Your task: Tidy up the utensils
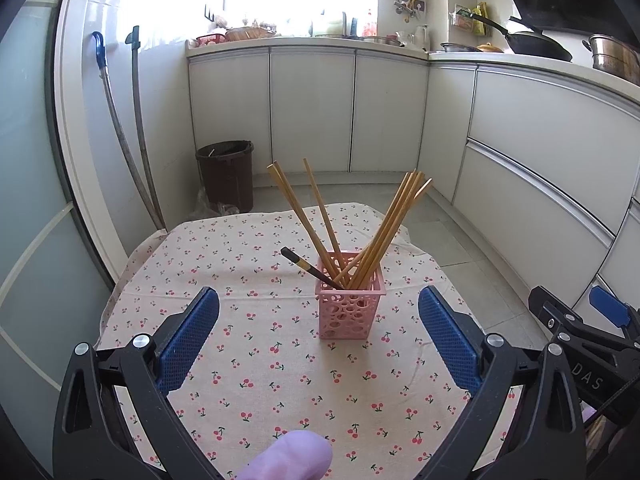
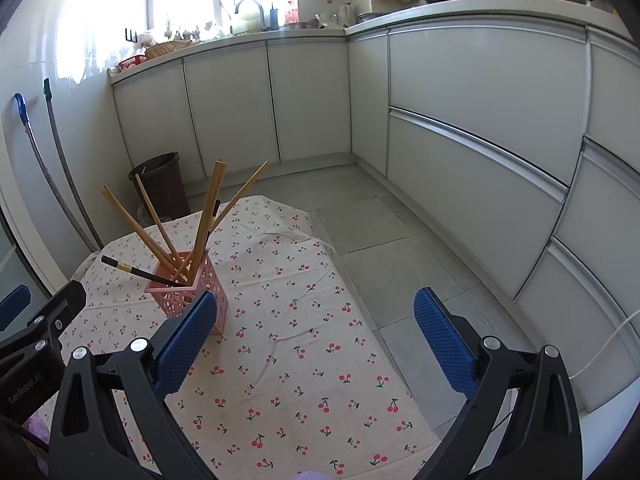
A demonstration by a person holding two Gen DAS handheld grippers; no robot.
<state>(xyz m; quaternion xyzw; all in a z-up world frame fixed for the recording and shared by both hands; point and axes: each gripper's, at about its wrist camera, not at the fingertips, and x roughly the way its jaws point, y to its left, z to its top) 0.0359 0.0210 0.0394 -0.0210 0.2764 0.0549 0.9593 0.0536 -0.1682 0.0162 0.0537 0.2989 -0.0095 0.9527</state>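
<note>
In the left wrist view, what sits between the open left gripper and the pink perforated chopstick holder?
Nothing: only bare cherry-print tablecloth lies between the left gripper and the pink perforated holder, as the left wrist view shows.

Chopstick (image 1: 316, 272) tips — hidden inside the pink holder (image 1: 349, 312).

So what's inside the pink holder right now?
The pink holder holds a bunch of wooden chopsticks leaning outward, plus one black chopstick slanting low over the rim. Their lower ends are mostly hidden by its walls, as is anything else at the bottom.
</note>
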